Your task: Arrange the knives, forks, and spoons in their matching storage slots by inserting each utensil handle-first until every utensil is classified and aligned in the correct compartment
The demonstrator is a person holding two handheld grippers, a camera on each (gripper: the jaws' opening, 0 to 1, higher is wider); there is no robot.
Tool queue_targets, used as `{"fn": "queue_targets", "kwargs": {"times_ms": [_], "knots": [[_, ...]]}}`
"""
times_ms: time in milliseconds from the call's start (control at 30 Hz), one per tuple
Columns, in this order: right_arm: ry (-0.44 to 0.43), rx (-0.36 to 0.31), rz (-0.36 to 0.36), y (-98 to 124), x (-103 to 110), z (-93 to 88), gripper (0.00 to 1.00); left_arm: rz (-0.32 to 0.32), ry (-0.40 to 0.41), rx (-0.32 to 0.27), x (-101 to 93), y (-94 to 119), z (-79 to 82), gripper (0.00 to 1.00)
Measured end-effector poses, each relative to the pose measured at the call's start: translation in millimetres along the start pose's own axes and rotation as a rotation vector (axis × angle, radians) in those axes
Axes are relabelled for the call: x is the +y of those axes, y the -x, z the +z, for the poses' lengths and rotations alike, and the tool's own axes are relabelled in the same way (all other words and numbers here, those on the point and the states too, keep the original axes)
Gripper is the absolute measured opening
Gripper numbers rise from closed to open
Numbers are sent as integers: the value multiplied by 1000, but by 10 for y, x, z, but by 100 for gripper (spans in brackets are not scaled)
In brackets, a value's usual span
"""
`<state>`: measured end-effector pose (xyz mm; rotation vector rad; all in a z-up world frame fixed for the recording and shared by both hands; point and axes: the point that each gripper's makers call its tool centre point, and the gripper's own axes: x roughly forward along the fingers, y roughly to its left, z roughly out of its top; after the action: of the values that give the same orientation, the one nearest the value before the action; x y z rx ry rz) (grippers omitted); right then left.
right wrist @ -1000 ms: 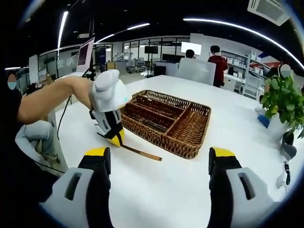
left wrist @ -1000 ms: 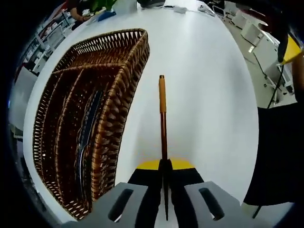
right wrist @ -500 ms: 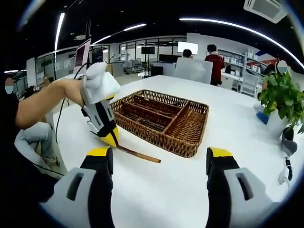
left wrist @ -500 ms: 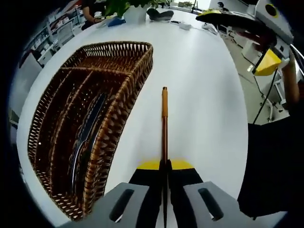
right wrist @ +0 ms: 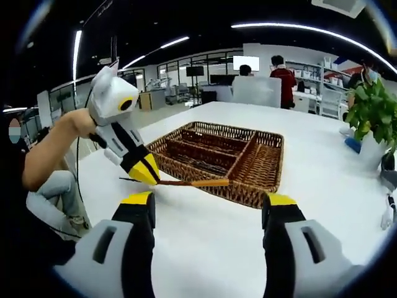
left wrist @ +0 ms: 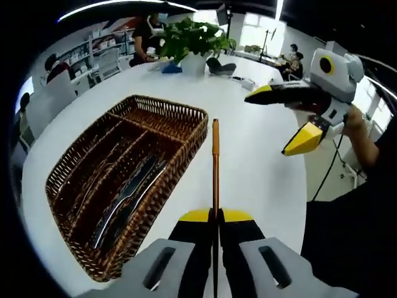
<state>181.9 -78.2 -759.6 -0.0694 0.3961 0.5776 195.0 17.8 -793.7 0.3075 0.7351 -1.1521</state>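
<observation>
The utensil [left wrist: 215, 167], a slim piece with a brown shaft and an orange handle end, is what we have pinched in our left gripper [left wrist: 215, 218]; its jaws are pressed together on the dark end and the handle points straight away from us, raised above the white table [left wrist: 260, 149]. In the right gripper view we see the same utensil [right wrist: 192, 182] held level in the air, its orange tip reaching in front of the near wall of the wicker tray [right wrist: 218, 160], with the left gripper [right wrist: 149, 176] clamped on its other end.

The wicker tray [left wrist: 124, 192] sits on the table to the left of the held utensil in the left gripper view, split into long slots plus a crosswise one at the far end. We see dark metal cutlery [left wrist: 127, 198] lying lengthwise in one of the long slots; whether they are knives, forks or spoons we cannot tell.

Our right gripper [right wrist: 208, 208] has its jaws spread wide with nothing between them, held over the table [right wrist: 211, 248] on the near side of the tray. From the left gripper view it [left wrist: 296, 118] hangs in the air at the upper right, yellow tips apart.

A potted plant [left wrist: 193, 43] stands at the far end of the table
</observation>
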Motion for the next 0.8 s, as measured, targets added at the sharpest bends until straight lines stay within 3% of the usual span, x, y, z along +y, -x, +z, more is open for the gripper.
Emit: {"fn": "queue_targets", "kwargs": {"times_ms": [100,367,467,500,633,800], "knots": [[-33,-67,39,-19,78,134,61,12,24,-70,-19,71,109,2],[-59,-147,80,-68,215,331,43,63,98,-262,-112,237,393,2],[-77,-166,102,-77,266,369,35,50,118,-294,-178,259,428,2],[-96,-185,133,-87,331,404,32,67,136,-340,-185,298,479,2],[-133,-267,164,-54,377,519,20,81,173,-428,-271,376,528,2],[-238,-301,227,-78,442,573,17,75,182,-455,-382,397,521,3]]}}
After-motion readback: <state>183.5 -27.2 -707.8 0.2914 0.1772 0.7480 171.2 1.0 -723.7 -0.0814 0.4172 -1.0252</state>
